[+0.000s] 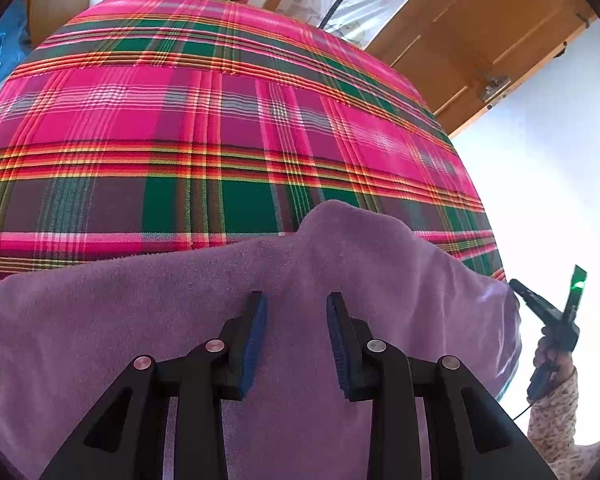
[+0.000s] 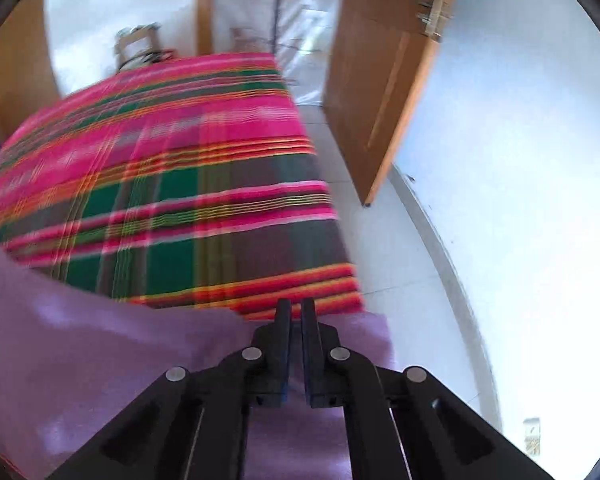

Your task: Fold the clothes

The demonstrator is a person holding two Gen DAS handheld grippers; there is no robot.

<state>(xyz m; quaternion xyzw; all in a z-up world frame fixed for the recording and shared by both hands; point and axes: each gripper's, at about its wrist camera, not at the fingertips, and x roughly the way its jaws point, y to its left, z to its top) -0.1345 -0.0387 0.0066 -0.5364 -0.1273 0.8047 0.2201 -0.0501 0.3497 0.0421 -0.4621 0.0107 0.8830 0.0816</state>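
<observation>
So I've got the purple fleece garment draped over the near edge of the bed, on the plaid bedspread. My left hand-held gripper hovers over it with jaws spread, holding nothing. The right hand-held gripper is pressed nearly together at the cloth's right edge; probably pinching it, but that view's blurry. Looks mid-fold to me. The long axis runs left-right along the bed edge, so next needs a firm grip on both edges.

Fuzzy matt purple towel on smooth woven plaid cloth; glossy wooden door
</observation>
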